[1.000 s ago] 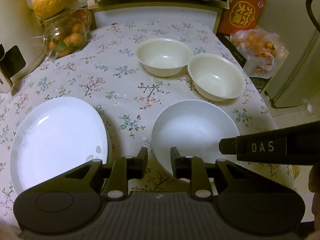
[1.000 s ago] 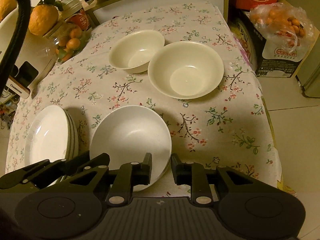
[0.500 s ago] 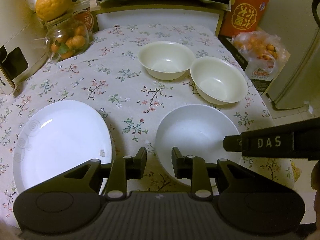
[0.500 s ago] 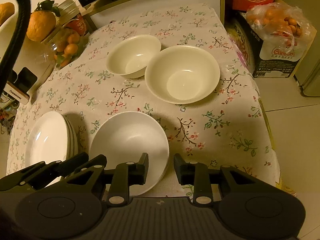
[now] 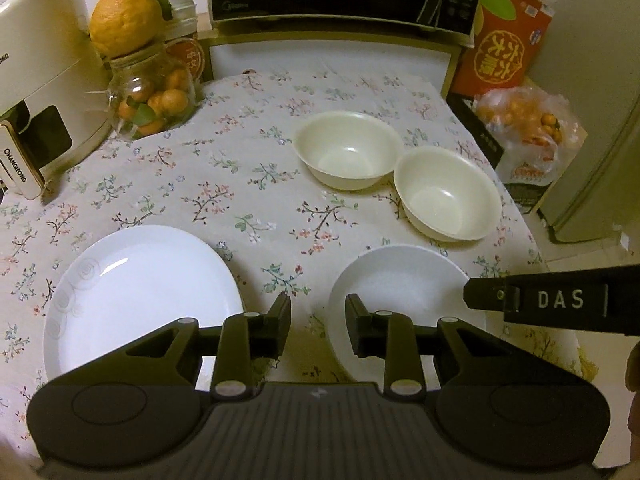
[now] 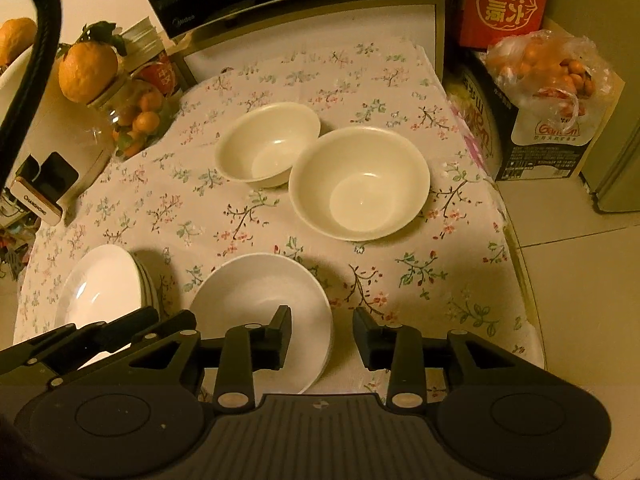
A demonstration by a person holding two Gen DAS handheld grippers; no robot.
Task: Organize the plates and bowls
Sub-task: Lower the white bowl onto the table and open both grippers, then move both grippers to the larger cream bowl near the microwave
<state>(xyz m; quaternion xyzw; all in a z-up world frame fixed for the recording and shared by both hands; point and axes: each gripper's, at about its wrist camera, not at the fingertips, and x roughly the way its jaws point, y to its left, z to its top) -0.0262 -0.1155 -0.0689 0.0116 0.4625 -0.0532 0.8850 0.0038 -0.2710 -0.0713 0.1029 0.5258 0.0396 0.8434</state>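
While my left gripper (image 5: pixel 318 322) and right gripper (image 6: pixel 322 334) hang narrowly parted, both just opening and holding nothing, the white plates (image 5: pixel 132 284) sit at the table's near-left edge, the shallow bowl (image 6: pixel 256 300) near me, two cream bowls (image 6: pixel 358 182) touching further back

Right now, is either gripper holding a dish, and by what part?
No. The left gripper and right gripper are both open and empty above the table; the right's jaws have just been opening.
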